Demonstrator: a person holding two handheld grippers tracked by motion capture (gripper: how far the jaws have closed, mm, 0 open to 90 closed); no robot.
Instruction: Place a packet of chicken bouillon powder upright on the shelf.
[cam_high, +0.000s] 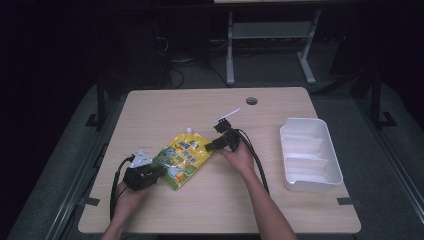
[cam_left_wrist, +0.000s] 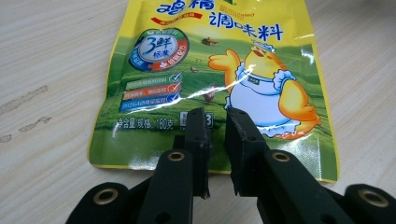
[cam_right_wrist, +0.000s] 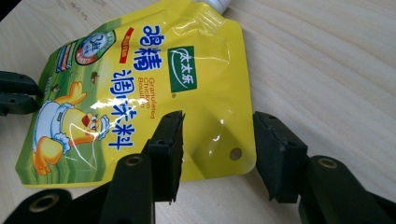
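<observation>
Dim lab, wooden test table (cam_high: 165, 107), cables (cam_high: 175, 75)

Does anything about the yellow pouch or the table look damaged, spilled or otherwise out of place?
Nothing stands out. The yellow pouch lies flat and intact on the table, askew to its edges, with no spill. The white tray sits empty at the right.

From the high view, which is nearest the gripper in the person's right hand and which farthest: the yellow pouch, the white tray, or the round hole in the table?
Measured from the right gripper:
1. Yellow pouch: right at the gripper's tips, on the side of the person's left.
2. Round hole: farther back on the table, near its far edge.
3. White tray: out by the table's right edge.
</observation>
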